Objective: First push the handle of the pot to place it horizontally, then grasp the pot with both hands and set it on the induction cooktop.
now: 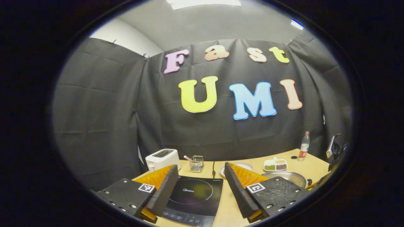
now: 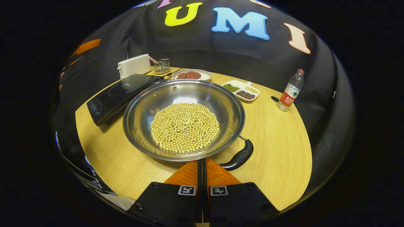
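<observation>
- Stainless-steel pot (image 2: pixel 184 119), round and filled with pale beans, sits mid-tabletop (image 2: pixel 277 151), its black handle (image 2: pixel 239 156) near the right hand-held gripper (image 2: pixel 202 164), whose fingers are closed together.
- Black induction cooktop (image 2: pixel 121 93) lies just beside the pot, at the tabletop's edge.
- Left hand-held gripper (image 1: pixel 200 176) is spread wide above the cooktop.

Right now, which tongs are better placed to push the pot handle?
Right. The right tongs sit shut at the pot rim, with the handle just beside their tips. The left tongs hang open over the induction cooktop, away from the handle.
</observation>
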The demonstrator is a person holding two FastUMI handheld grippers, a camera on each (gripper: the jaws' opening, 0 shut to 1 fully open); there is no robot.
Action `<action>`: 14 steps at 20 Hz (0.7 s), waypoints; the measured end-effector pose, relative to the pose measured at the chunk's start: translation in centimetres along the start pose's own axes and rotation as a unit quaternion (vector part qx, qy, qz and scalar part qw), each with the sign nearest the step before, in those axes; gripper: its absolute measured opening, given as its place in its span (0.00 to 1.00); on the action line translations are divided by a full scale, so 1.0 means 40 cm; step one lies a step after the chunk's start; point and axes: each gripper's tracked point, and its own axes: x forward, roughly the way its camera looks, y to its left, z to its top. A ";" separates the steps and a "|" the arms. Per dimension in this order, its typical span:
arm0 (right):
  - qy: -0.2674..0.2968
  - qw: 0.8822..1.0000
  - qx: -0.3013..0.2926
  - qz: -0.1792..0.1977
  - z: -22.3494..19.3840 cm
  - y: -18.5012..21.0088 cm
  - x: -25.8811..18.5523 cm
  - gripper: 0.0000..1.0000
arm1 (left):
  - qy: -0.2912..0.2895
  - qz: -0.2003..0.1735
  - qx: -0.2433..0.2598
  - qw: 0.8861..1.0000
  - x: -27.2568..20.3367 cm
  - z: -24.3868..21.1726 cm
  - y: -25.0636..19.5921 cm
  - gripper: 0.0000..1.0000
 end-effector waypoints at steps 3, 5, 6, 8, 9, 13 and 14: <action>0.002 1.000 0.002 -0.005 0.001 -0.033 0.013 0.02 | 0.003 0.001 0.003 1.000 0.009 -0.004 -0.018 0.87; 0.003 1.000 0.006 -0.006 0.005 -0.054 0.021 0.02 | 0.004 0.003 0.006 1.000 0.015 -0.009 -0.030 0.87; 0.004 1.000 0.009 -0.005 0.008 -0.062 0.025 0.03 | 0.005 0.004 0.006 1.000 0.017 -0.008 -0.036 0.87; 0.004 1.000 0.014 -0.004 0.014 -0.078 0.031 0.02 | 0.008 0.005 0.008 1.000 0.022 -0.013 -0.049 0.87; 0.005 1.000 0.014 -0.005 0.015 -0.087 0.036 0.02 | 0.010 0.005 0.010 1.000 0.023 -0.019 -0.057 0.87; 0.001 1.000 0.027 -0.007 0.029 -0.118 0.051 0.02 | 0.017 0.007 0.014 1.000 0.036 -0.031 -0.090 0.87; 0.000 1.000 0.031 -0.006 0.033 -0.123 0.053 0.02 | 0.017 0.007 0.016 1.000 0.038 -0.032 -0.099 0.87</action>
